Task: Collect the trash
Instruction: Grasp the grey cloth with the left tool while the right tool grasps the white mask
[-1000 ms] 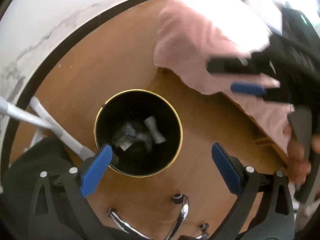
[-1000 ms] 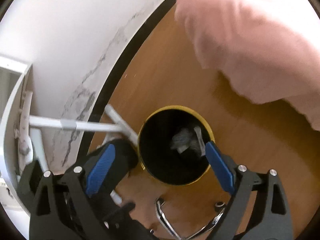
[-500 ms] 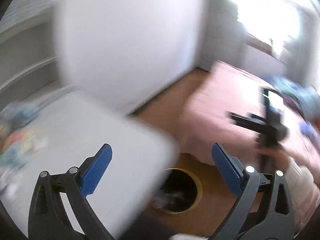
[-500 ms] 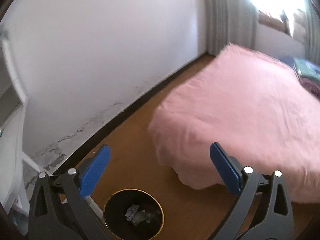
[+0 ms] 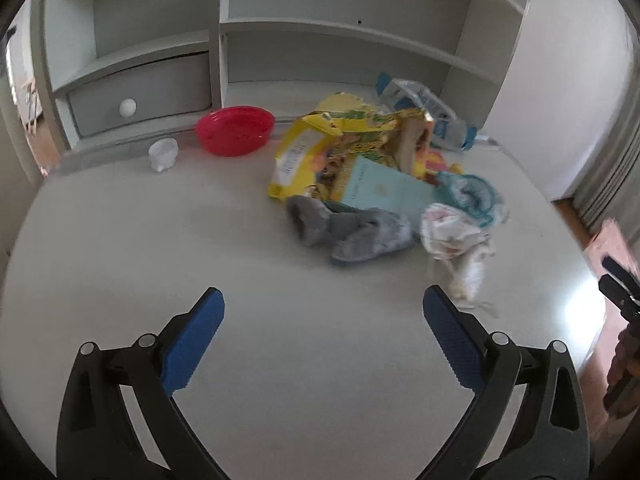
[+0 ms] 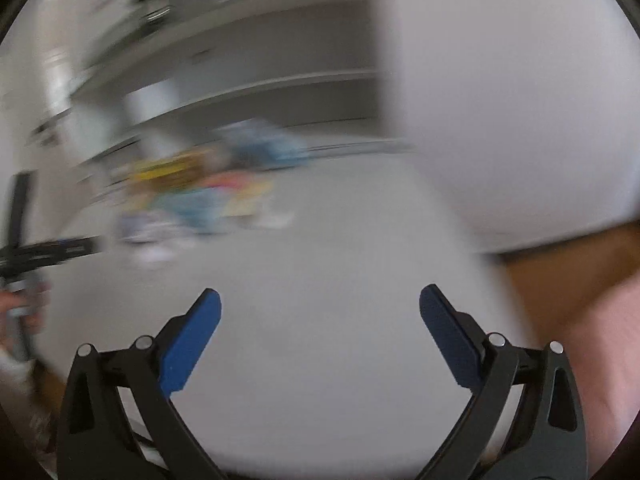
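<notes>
A heap of trash lies on the white desk [image 5: 160, 240]: a torn yellow snack bag [image 5: 320, 140], a pale teal card [image 5: 384, 190], a grey sock [image 5: 352, 232], crumpled white paper [image 5: 452, 232], a teal cloth [image 5: 472, 192] and a blue-white wrapper [image 5: 424, 108]. My left gripper [image 5: 323, 312] is open and empty, above the desk in front of the heap. My right gripper [image 6: 320, 312] is open and empty over the desk; its view is blurred, with the heap [image 6: 192, 196] at the far left.
A red bowl [image 5: 235, 130] and a small white cup [image 5: 163, 153] stand near the desk's back. White shelves with a drawer [image 5: 140, 92] rise behind. The desk's right edge meets wooden floor [image 6: 580, 264]. The other gripper shows at the right edge [image 5: 620, 292].
Both grippers swung up from the black bin on the floor to the desk top. The bin and pink bed have left view; the trash heap now lies ahead.
</notes>
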The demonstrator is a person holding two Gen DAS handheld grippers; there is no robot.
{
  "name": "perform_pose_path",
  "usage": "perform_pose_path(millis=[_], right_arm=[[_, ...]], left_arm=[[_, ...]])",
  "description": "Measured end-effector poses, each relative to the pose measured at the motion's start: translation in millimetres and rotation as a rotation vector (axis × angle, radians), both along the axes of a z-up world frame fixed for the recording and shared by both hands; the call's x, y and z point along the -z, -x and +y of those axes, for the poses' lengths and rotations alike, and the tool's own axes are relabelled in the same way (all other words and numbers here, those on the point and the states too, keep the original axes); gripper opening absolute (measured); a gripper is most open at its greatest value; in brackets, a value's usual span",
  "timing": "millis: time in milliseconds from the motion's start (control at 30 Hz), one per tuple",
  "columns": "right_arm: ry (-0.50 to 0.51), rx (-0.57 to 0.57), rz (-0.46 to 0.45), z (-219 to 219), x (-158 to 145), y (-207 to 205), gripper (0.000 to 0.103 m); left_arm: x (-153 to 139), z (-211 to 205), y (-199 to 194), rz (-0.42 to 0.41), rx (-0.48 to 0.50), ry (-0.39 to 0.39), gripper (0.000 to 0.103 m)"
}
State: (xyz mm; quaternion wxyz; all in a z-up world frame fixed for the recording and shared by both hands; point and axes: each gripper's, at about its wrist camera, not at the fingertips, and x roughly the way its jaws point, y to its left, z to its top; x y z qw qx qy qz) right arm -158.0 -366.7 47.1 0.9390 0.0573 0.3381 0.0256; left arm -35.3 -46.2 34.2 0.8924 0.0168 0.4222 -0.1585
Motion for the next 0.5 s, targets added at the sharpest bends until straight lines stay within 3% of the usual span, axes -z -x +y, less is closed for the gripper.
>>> perform_pose_path(millis=[133, 233, 300, 500], right_arm=[[-0.064, -0.112, 0.107, 57, 11, -59, 0.096], [-0.115, -0.156, 0.144, 81, 14, -87, 0.096], [-0.094, -0.168, 0.153, 96, 13, -102, 0.094], [-0.091, -0.178, 0.217, 113, 21, -120, 0.075]], left_arm=[[6, -12, -19, 0.027, 0.099, -0.113, 0.097], [3, -15, -33, 0.038, 0.155, -0.101, 0.097], [6, -17, -41, 0.045, 0.179, -0.109, 0.097], [16, -31, -57, 0.067, 0.239, -0.111, 0.096]])
